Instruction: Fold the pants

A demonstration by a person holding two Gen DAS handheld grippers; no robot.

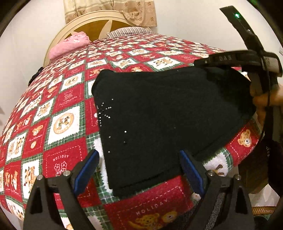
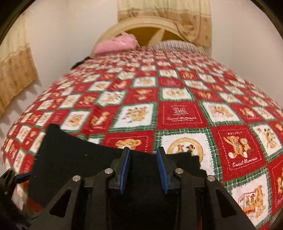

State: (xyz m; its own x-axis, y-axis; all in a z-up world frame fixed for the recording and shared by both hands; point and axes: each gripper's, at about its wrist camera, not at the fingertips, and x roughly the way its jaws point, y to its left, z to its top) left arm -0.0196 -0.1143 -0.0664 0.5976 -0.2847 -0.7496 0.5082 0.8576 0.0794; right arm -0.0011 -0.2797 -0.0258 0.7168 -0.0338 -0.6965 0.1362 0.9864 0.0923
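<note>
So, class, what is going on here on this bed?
A person with a gripper in each hand is folding black pants on a bed with a red teddy-bear quilt. The left gripper hovers open over the near edge of the pants. The right gripper stands over the pants' far edge with a gap between its pads, apparently gripping nothing.

This is a bedroom in a home. A bed [image 2: 176,74] fills both views, covered by a quilt [image 1: 67,123] of red, white and green squares with teddy bears and the word "HOLIDAY". At its far end stands a curved cream headboard [image 2: 141,23] with a pink pillow [image 2: 116,43] and a striped pillow [image 2: 175,45] against it. Patterned beige curtains [image 2: 169,10] hang on the plain pale wall [image 2: 70,26] behind — another curtain [image 2: 16,70] hangs at the left. Black pants [image 1: 168,106] lie spread on the quilt — household laundry.
</note>
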